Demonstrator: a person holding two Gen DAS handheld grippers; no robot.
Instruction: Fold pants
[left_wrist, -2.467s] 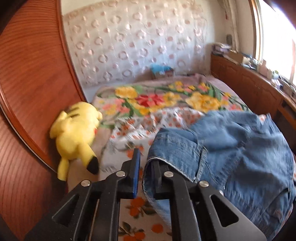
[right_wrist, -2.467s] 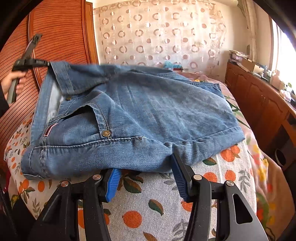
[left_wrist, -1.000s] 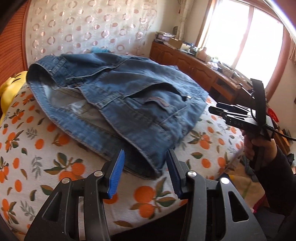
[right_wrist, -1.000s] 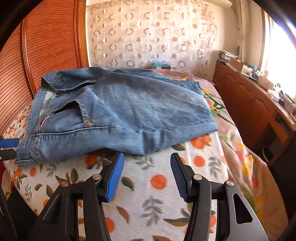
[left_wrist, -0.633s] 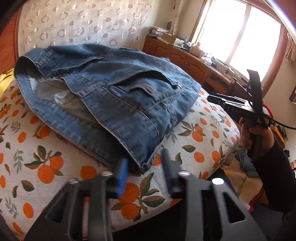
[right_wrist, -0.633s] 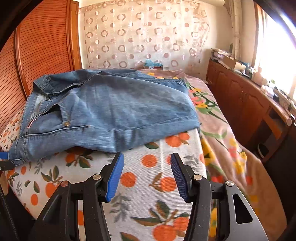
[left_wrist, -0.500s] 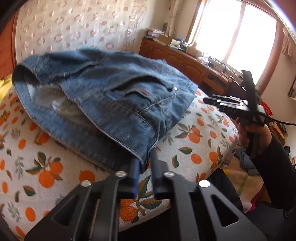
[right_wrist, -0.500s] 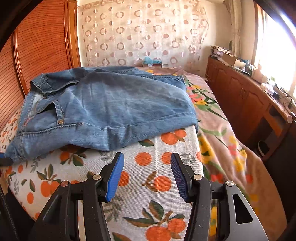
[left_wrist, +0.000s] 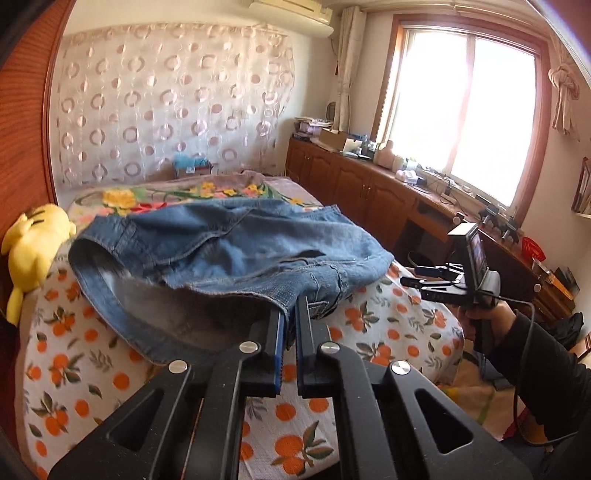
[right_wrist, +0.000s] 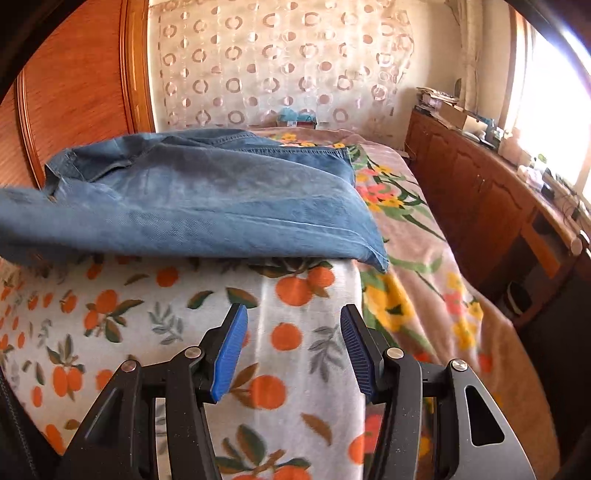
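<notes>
Blue denim pants (left_wrist: 229, 254) lie folded on the orange-print blanket (left_wrist: 369, 332) on the bed. My left gripper (left_wrist: 290, 314) is shut on the near waistband edge of the pants and lifts it off the blanket. In the right wrist view the pants (right_wrist: 207, 206) stretch across the bed, raised at the left. My right gripper (right_wrist: 291, 336) is open and empty, over the blanket a little short of the pants' near fold. It also shows in the left wrist view (left_wrist: 439, 280), held by a hand at the bed's right side.
A yellow plush toy (left_wrist: 33, 251) lies at the bed's left by the wooden headboard (right_wrist: 74, 85). A floral blanket (right_wrist: 413, 258) covers the far and right side of the bed. Wooden cabinets (left_wrist: 369, 188) with clutter run under the window at the right.
My left gripper closed on the pants' near waistband edge and raised it. My right gripper drew back from the pants and stayed open.
</notes>
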